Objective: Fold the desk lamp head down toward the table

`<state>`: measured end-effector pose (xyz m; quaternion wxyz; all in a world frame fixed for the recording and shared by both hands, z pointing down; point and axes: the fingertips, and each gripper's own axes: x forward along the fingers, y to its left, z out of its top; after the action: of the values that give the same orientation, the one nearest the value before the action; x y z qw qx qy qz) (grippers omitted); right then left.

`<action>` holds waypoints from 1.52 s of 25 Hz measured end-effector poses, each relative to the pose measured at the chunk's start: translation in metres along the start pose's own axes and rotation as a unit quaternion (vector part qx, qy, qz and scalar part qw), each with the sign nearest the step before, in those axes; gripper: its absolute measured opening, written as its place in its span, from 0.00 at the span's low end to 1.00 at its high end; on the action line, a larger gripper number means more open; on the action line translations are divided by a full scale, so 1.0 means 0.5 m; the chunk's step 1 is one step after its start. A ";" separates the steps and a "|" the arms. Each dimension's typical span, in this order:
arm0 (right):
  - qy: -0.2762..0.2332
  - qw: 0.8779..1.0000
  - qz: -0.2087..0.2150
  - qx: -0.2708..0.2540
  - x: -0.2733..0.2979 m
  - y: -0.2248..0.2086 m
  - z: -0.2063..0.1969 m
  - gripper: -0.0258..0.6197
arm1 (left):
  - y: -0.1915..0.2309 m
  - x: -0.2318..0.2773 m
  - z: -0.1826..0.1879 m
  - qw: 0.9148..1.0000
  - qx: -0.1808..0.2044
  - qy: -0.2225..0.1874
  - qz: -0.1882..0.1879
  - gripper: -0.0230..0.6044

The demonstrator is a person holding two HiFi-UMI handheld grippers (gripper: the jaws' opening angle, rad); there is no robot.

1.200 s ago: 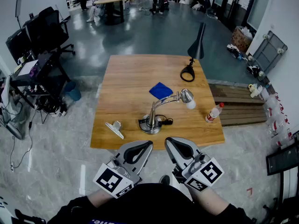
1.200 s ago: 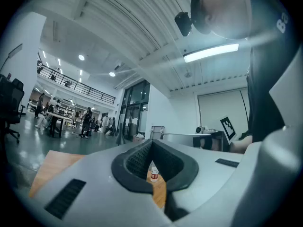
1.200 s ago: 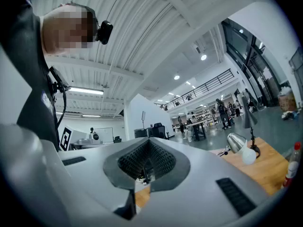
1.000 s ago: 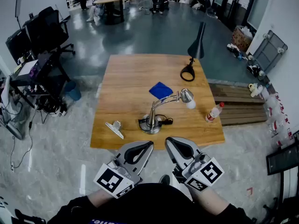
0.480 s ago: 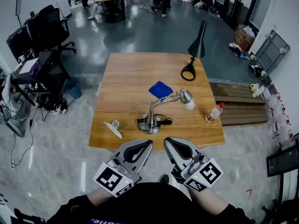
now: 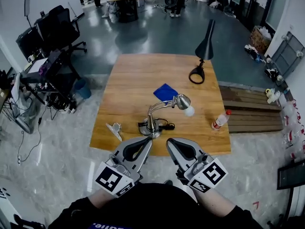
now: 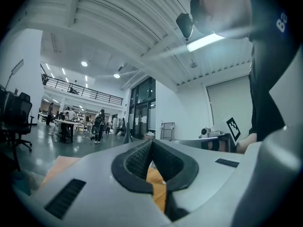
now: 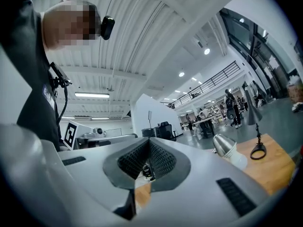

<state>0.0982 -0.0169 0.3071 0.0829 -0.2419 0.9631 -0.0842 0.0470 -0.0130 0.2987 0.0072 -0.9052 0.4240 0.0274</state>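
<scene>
Two grippers logged, head view first: left gripper (image 6: 148, 140) and right gripper (image 6: 169, 141) side by side at the near edge of the wooden table (image 6: 128, 80), both clenched, nothing gripped. Found silver desk lamp (image 6: 157, 109) near the table's middle, base toward the near edge, head arched over to the right, apart from both grippers. Noted black desk lamp (image 6: 204, 46) at the far right corner, shade raised; blue cloth (image 6: 166, 91) between the lamps; bottle (image 6: 219, 120) by the right edge; metal clip (image 6: 114, 128) at near left.

Left gripper view: jaws pressed together on nothing, strip of tabletop showing beneath.

Right gripper view: jaws likewise closed and empty; silver desk lamp and black desk lamp beyond, to the right.
</scene>
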 end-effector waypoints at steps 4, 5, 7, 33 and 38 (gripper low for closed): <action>0.015 1.000 0.003 0.004 -0.004 -0.027 -0.015 0.05 | 0.021 0.015 -0.003 1.000 0.005 0.006 0.022 0.05; 0.019 1.000 0.002 0.004 -0.003 -0.032 -0.019 0.05 | 0.029 0.018 -0.004 1.000 0.006 0.007 0.024 0.05; 0.024 1.000 -0.004 0.003 0.004 -0.042 -0.026 0.05 | 0.050 0.024 -0.007 1.000 0.007 0.009 0.026 0.05; 0.114 0.983 -0.116 -0.091 0.246 -0.095 -0.063 0.05 | 0.290 0.092 -0.214 0.993 0.026 0.076 -0.085 0.05; 0.138 0.973 -0.112 -0.149 0.240 -0.119 -0.057 0.06 | 0.300 0.113 -0.298 0.991 0.018 0.120 -0.065 0.05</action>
<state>0.0150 -0.1228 0.3323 -0.0976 -0.3440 0.9337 0.0189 -0.0258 -0.1577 0.4456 -0.0254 -0.9273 0.3625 -0.0892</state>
